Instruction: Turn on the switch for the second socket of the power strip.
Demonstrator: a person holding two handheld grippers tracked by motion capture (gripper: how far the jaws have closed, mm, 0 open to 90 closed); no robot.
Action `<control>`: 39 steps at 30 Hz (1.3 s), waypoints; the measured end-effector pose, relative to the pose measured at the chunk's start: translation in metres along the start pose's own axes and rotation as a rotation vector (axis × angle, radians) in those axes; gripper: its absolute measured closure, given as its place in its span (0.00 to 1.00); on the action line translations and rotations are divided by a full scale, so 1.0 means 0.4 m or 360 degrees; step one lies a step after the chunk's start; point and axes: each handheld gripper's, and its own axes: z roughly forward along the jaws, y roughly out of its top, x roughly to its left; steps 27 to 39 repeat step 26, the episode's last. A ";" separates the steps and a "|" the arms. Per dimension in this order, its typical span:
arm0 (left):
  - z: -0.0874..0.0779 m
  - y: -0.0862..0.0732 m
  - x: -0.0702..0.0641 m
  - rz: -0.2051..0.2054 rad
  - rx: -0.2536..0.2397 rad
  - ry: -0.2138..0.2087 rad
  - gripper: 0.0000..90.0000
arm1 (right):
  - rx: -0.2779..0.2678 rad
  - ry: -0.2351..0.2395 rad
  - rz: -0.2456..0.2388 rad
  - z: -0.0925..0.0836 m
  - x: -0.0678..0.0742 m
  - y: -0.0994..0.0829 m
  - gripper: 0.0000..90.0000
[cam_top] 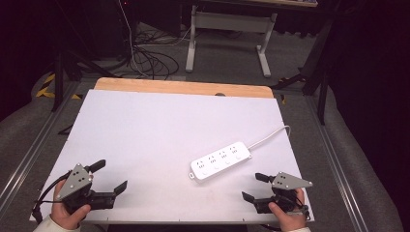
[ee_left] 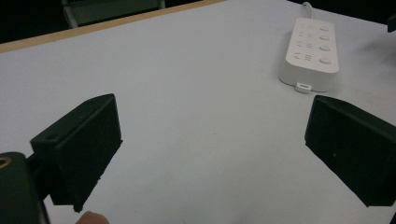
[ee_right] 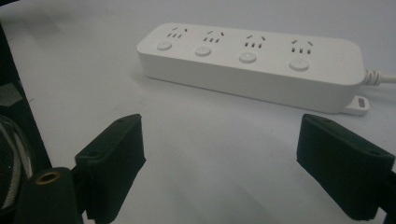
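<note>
A white power strip (cam_top: 221,162) with several sockets and round buttons lies flat on the white board (cam_top: 159,130), right of centre, and its white cable (cam_top: 270,136) runs off toward the right edge. My left gripper (cam_top: 110,176) rests at the front left corner, open and holding nothing. My right gripper (cam_top: 255,186) is at the front right, open, just in front of the strip. In the left gripper view the strip (ee_left: 310,51) lies far off at upper right, beyond the gripper (ee_left: 212,140). In the right gripper view the strip (ee_right: 252,60) lies crosswise just past the gripper (ee_right: 224,149).
The board sits on a wooden tabletop (cam_top: 183,87) whose far edge shows. Behind it are floor cables (cam_top: 150,58) and a white table frame (cam_top: 232,29). Grey padded rails (cam_top: 29,140) flank both sides.
</note>
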 end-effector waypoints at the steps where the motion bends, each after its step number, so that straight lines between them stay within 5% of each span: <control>1: 0.001 -0.002 -0.001 -0.0016 -0.0005 -0.0005 0.05 | 0.0009 0.0004 0.0012 0.002 0.001 -0.005 0.17; 6: 0.004 -0.003 -0.001 0.0002 0.0004 -0.0003 0.05 | 0.0025 -0.0006 0.0020 0.005 0.002 -0.012 0.17; 14: 0.012 -0.012 0.007 0.0036 0.0010 0.0055 0.05 | 0.0036 -0.0128 -0.0085 -0.003 0.010 0.001 0.17; 21: 0.018 -0.018 0.009 0.0022 -0.0028 0.0059 0.05 | -0.0003 -0.0119 -0.0040 -0.008 0.004 -0.002 0.17; 39: 0.018 -0.022 0.018 -0.0017 -0.0049 0.0036 0.05 | -0.0003 -0.0117 -0.0065 -0.008 0.007 0.000 0.17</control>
